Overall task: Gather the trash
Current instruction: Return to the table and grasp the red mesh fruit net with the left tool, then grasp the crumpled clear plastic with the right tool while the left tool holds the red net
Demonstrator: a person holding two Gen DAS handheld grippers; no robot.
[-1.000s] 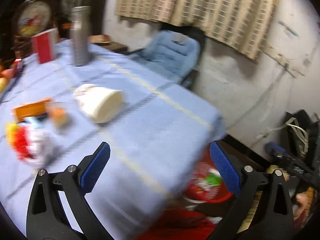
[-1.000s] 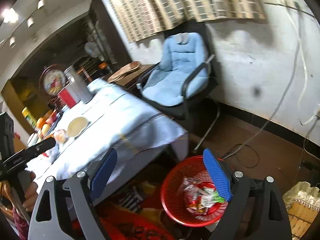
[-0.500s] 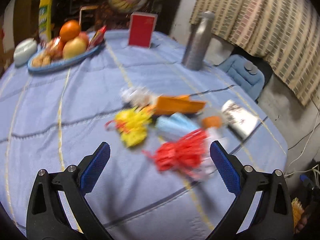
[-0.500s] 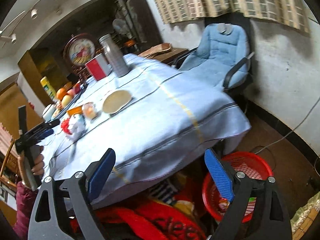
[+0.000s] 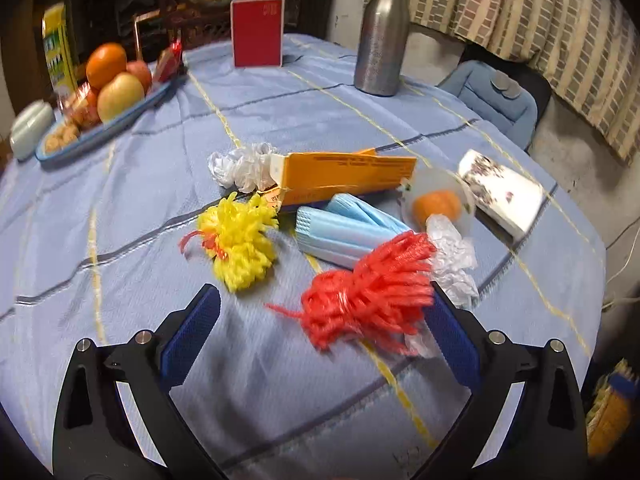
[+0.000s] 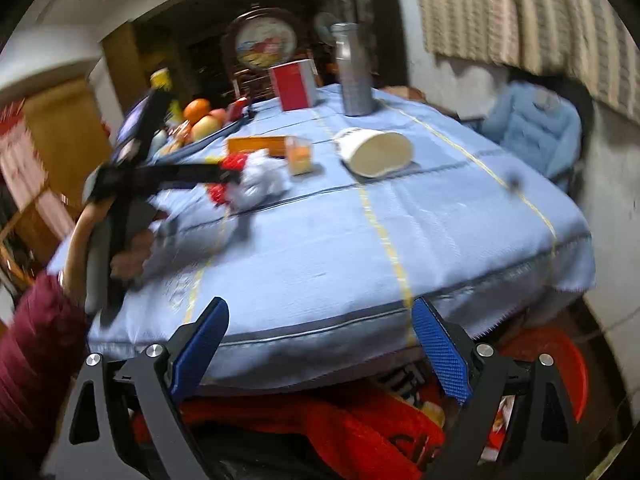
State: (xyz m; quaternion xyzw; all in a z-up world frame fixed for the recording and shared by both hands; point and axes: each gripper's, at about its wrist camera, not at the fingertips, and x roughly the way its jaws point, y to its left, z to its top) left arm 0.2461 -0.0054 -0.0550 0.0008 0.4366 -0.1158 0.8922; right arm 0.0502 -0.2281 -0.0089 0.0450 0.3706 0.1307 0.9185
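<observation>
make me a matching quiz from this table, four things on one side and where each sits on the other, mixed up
Things:
1. red net
2. steel bottle
3. fruit tray
4. paper cup

Places:
a. on its side near the table's right edge
b. far left of the table, holding an orange and apples
c. nearest the left gripper, beside its right finger
d. upright at the far side, right of the red box

Pairs: 1-c, 2-d, 3-b, 4-a
</observation>
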